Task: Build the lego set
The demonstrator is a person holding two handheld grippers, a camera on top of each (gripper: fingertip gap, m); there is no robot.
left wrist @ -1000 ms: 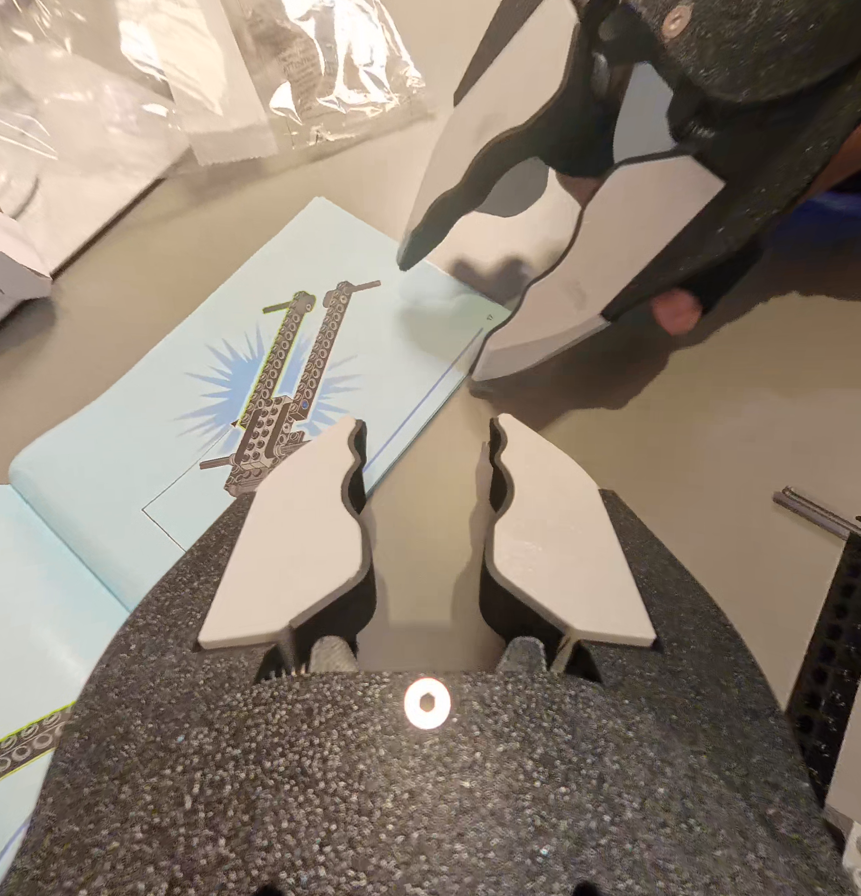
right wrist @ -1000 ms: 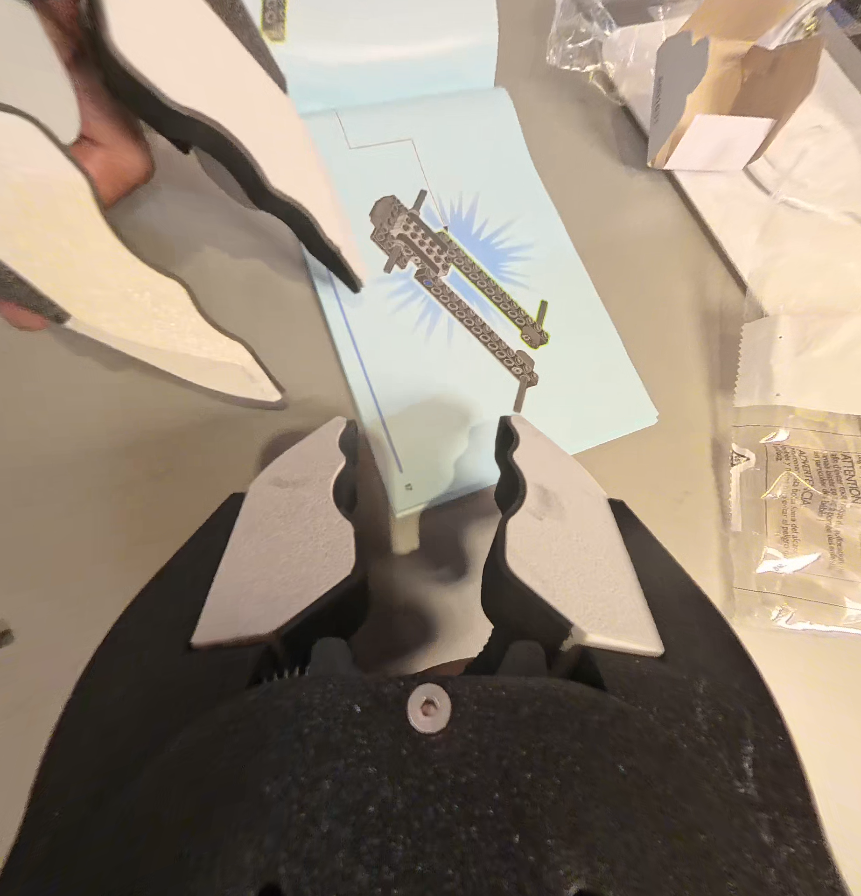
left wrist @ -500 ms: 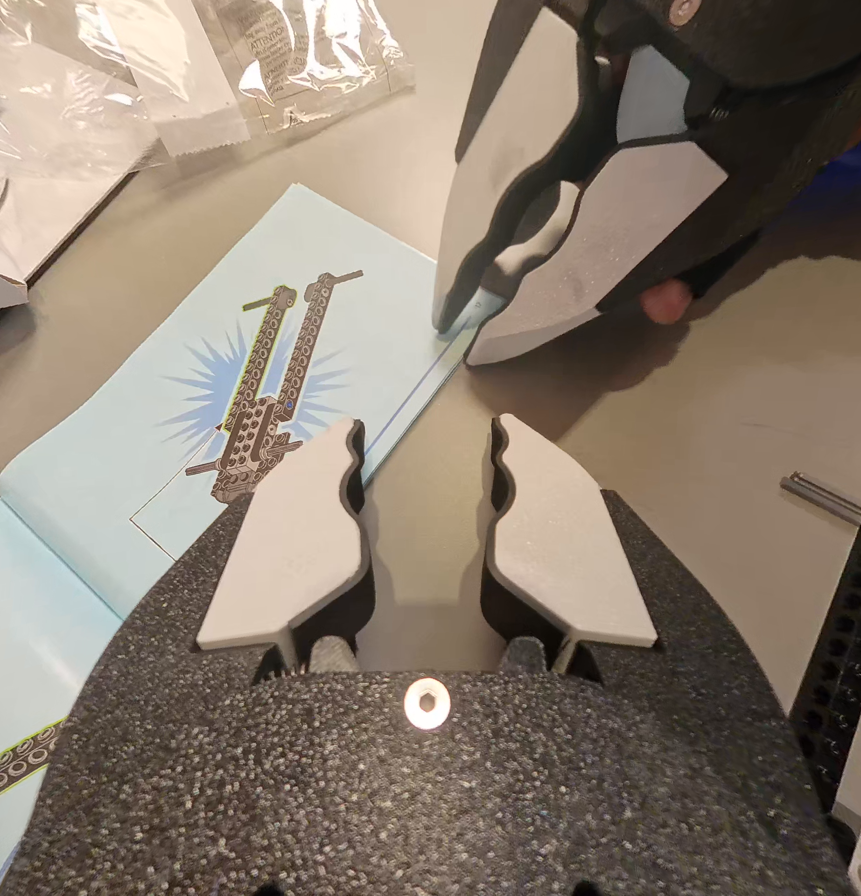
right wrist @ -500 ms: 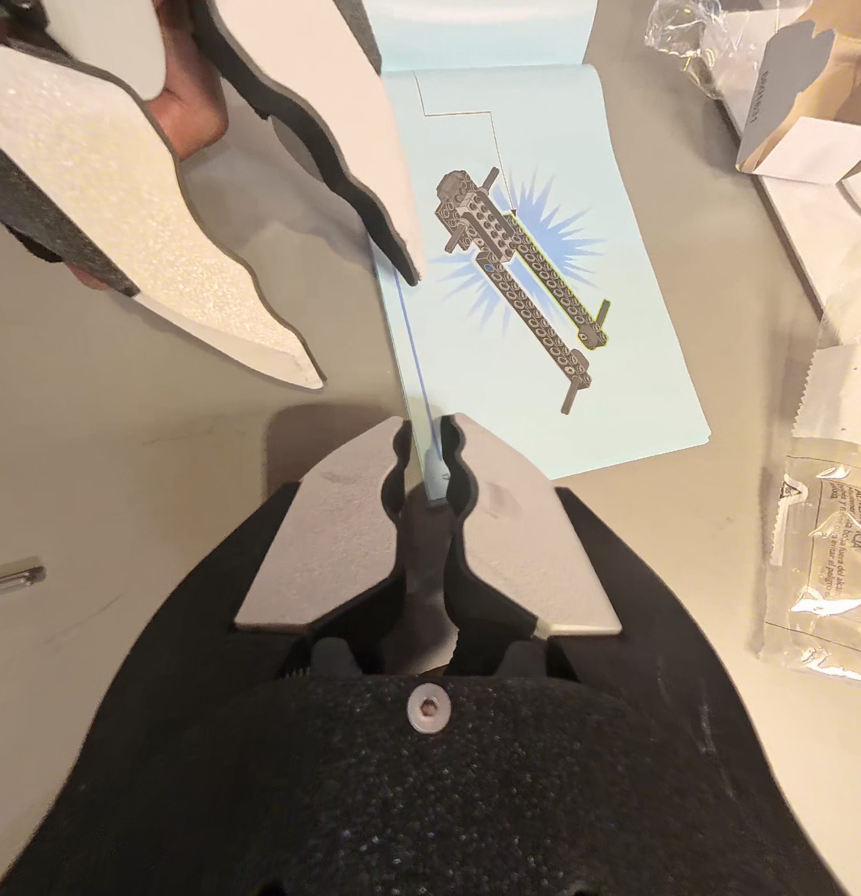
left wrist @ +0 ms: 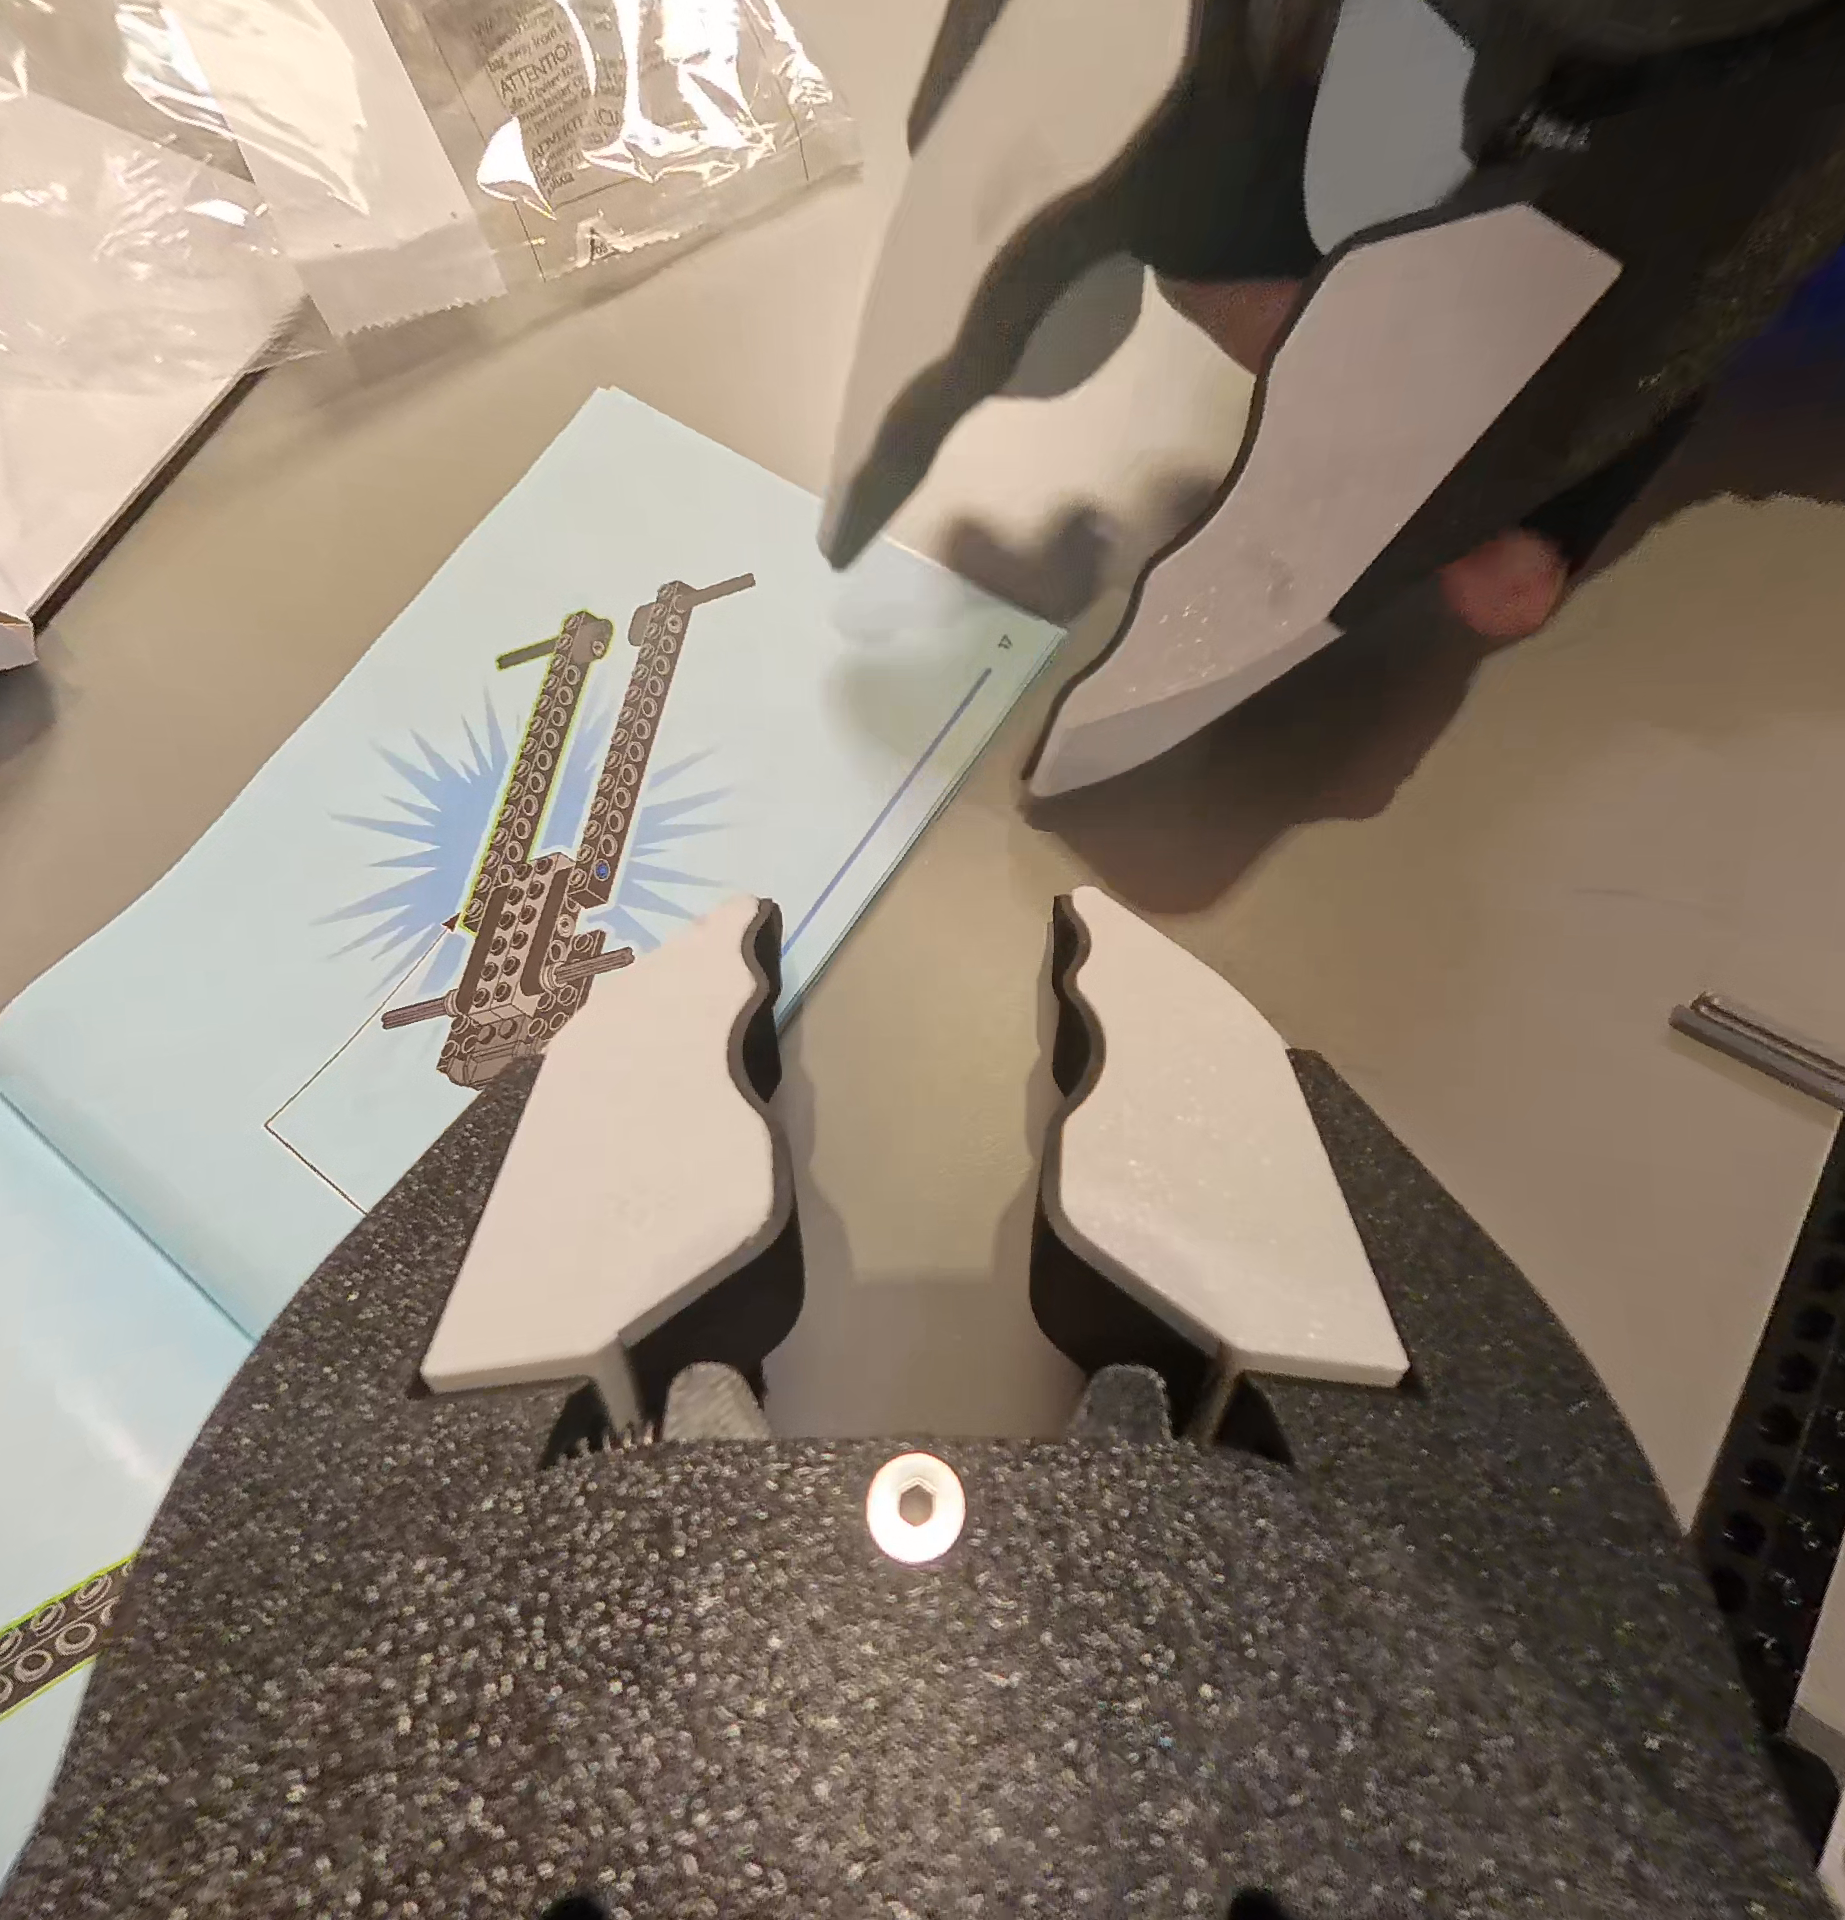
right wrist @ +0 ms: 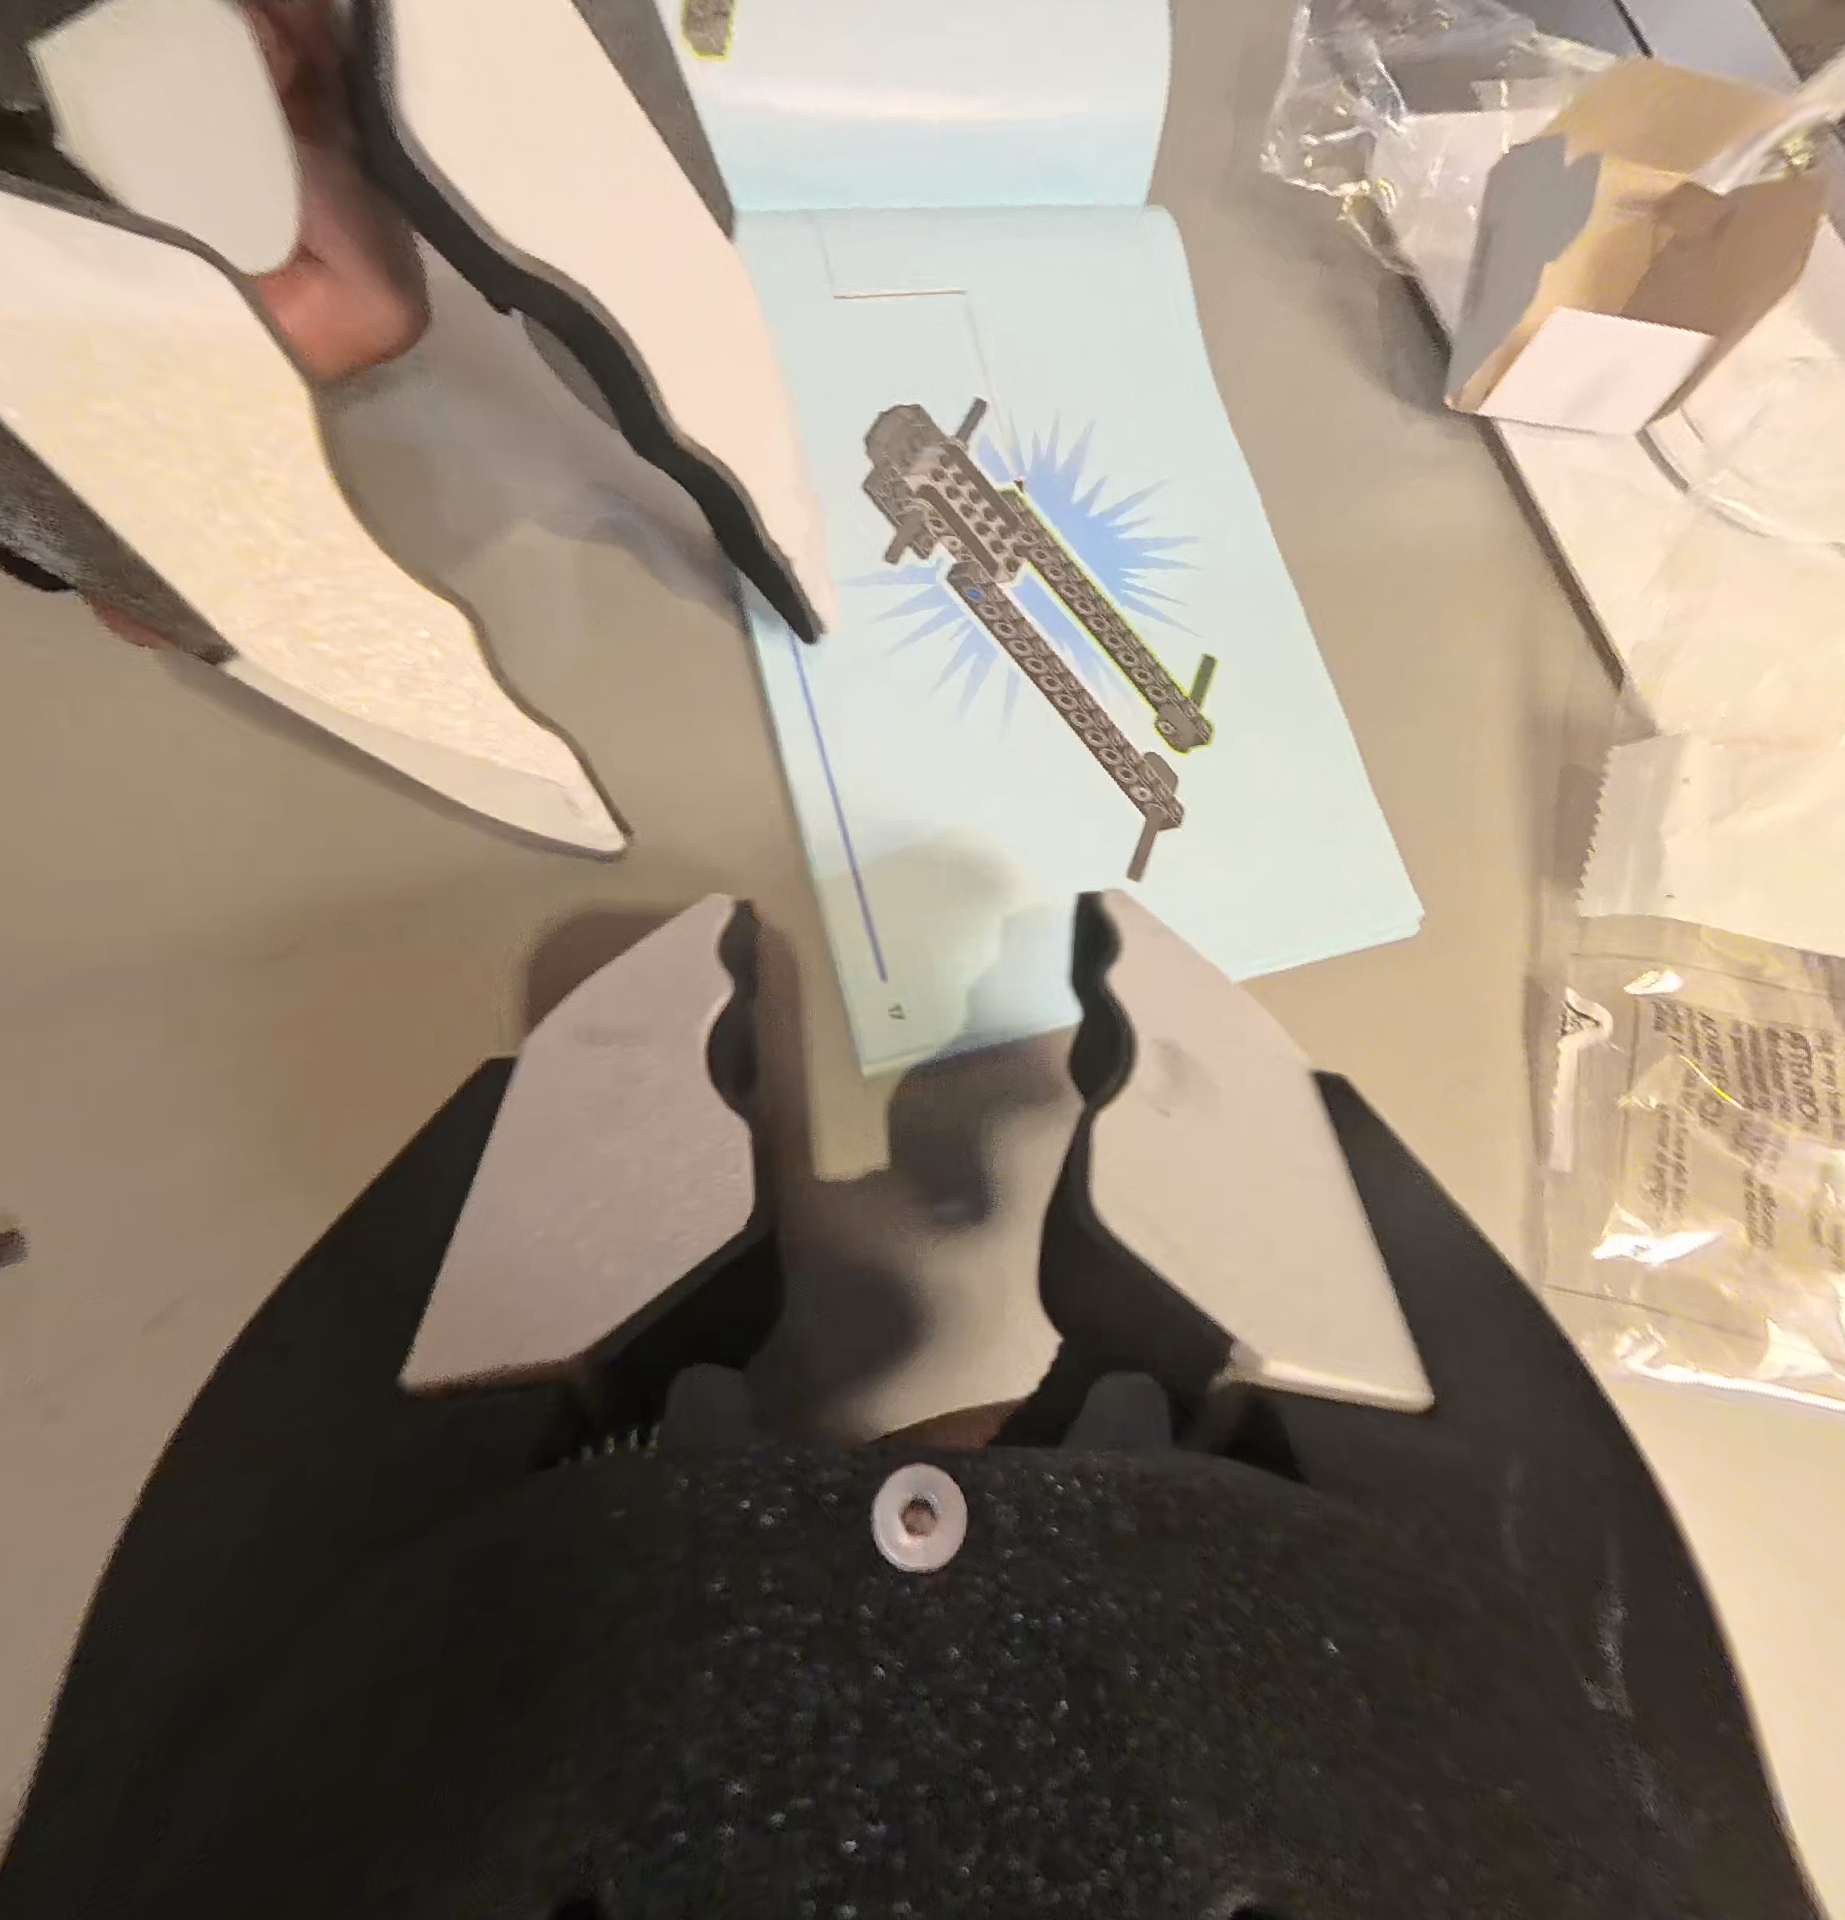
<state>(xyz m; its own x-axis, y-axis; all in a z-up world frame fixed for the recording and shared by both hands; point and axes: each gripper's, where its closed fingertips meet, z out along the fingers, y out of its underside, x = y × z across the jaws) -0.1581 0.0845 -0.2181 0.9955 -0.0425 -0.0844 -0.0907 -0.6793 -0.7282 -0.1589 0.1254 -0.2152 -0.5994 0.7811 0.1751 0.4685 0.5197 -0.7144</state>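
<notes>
Surface: beige-grey matte counter (left wrist: 1417,1039), smooth, mostly bare near its right side.
Booklet: pale blue glossy instruction booklet (right wrist: 1053,790), lying open and flat on the counter, thin stacked pages; a grey brick-built beam assembly is drawn on it. Near corner sits just ahead of the right gripper.
Left gripper: left gripper (left wrist: 913,914) with jaws spread, nothing between them but bare counter; one white fingertip (left wrist: 689,997) overlaps the booklet's long edge. Fingers flat, white, wavy dark inner edges; body rough black foam.
Right gripper: right gripper (right wrist: 913,914) with jaws spread wide, nothing pinched; the booklet corner is seen between the tips, pads not pressed on it.
Bags: crinkly clear plastic bags (left wrist: 606,114) at the far left of the counter; a torn cardboard box (right wrist: 1624,270) beside them.
Parts: thin grey metal rod (left wrist: 1770,1049) and black perforated beam (left wrist: 1801,1351) at the right edge.
Risk: thin slippery pages could be creased or torn if pinched at the corner only; several pages could be caught together since the stack edge is fine; booklet likely slid across the smooth counter if nudged by a fingertip; the two grippers are close and could be knocked together.
</notes>
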